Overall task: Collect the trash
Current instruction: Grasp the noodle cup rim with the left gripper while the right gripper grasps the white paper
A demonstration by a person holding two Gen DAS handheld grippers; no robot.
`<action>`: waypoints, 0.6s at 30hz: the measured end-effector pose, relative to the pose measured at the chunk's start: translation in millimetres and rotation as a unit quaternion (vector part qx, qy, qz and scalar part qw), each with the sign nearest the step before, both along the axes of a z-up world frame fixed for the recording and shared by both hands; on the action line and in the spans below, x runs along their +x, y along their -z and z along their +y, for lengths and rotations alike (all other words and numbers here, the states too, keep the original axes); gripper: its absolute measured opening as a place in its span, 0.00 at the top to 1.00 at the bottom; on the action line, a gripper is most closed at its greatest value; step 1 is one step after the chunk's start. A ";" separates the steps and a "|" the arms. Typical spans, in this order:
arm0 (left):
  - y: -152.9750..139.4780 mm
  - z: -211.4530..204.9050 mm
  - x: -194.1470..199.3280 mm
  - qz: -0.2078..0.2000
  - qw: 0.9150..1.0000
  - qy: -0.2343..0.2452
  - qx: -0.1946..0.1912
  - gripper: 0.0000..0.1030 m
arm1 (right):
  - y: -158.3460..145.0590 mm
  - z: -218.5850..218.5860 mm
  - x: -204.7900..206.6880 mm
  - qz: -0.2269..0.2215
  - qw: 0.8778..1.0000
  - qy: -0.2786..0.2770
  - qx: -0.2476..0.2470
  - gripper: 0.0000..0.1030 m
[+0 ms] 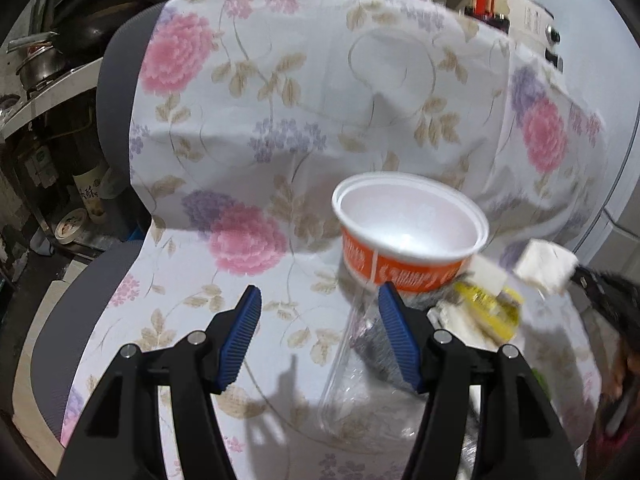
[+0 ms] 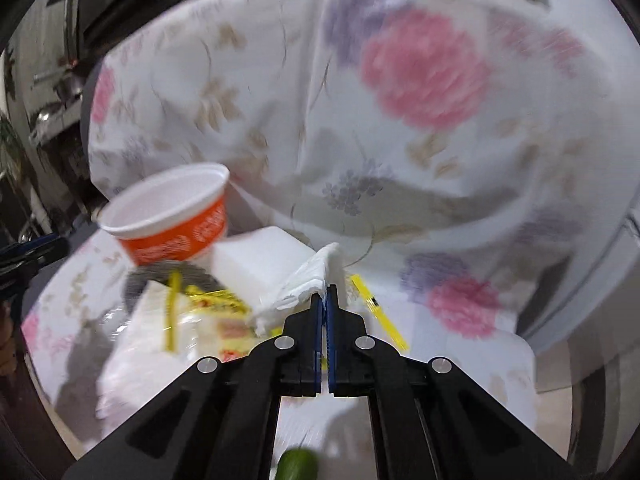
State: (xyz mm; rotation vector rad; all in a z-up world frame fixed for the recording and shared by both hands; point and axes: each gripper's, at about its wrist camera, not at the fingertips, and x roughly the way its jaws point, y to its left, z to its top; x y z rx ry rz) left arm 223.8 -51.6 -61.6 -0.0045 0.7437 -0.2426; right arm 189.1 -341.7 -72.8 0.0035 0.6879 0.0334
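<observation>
Bright overhead light; right view motion-blurred, fisheye-warped.

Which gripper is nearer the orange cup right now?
Left. The left gripper sits open just below the orange cup, one fingertip almost at its base. The right gripper, shut on a white tissue, is farther off.

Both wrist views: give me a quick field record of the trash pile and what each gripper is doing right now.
surface: chair draped in a floral cloth
left gripper: open, empty, aimed at the pile
right gripper: shut on a white tissue
cup: orange and white, empty, tilted, on top of the pile
pile contents: clear plastic bag, yellow wrapper, white foam block
other: green item at bottom edge of right view, too cut off to identify
image quality: right view is motion-blurred
</observation>
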 end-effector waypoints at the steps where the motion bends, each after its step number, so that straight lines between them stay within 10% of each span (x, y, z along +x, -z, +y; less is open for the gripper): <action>1: -5.3 -1.5 2.6 -0.003 1.000 0.001 -0.006 0.42 | -4.1 -1.1 -6.5 -0.004 1.000 0.005 0.001 0.98; 18: 32.0 -27.6 105.2 0.095 0.994 0.005 -0.049 0.85 | -0.6 5.2 -53.6 -0.019 0.999 0.029 0.023 0.98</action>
